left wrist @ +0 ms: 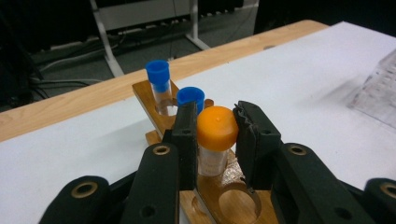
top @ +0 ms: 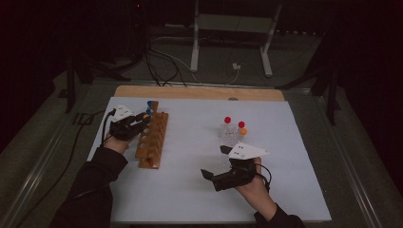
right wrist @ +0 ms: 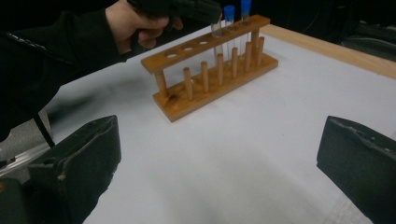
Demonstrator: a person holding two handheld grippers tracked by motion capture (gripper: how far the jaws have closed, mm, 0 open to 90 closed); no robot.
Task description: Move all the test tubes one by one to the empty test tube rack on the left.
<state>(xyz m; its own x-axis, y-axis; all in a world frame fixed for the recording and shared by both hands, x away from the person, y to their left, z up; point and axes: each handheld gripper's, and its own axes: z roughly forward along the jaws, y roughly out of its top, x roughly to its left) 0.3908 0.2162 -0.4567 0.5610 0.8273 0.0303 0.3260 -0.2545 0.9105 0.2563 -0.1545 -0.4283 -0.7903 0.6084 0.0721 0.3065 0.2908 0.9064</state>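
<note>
Right, the left gripper (left wrist: 215,128) sits over the wooden rack (top: 153,137), its two black jaws either side of an orange-capped tube (left wrist: 216,127); the left jaw looks to touch the cap, while a sliver of gap shows at the right jaw, so a firm clamp is hard to call. That tube stands in a hole of the rack, its lower end hidden behind the jaws and the top board. Just behind it in the same row stand two blue-capped tubes (left wrist: 158,75), the nearer one half covered by the left jaw. From above, the rack's far end is masked by the left hand (top: 115,141) and the gripper's grey plate. Well to the rack's right, on the white sheet (top: 190,190), the right gripper (top: 215,176) points back toward the rack with its jaws spread wide and nothing between them; in its own view both jaws are cut off at the frame edges. Beyond that gripper stands a clear stand with red- and orange-capped tubes (top: 227,119), dim and partly hidden by its grey plate.
</note>
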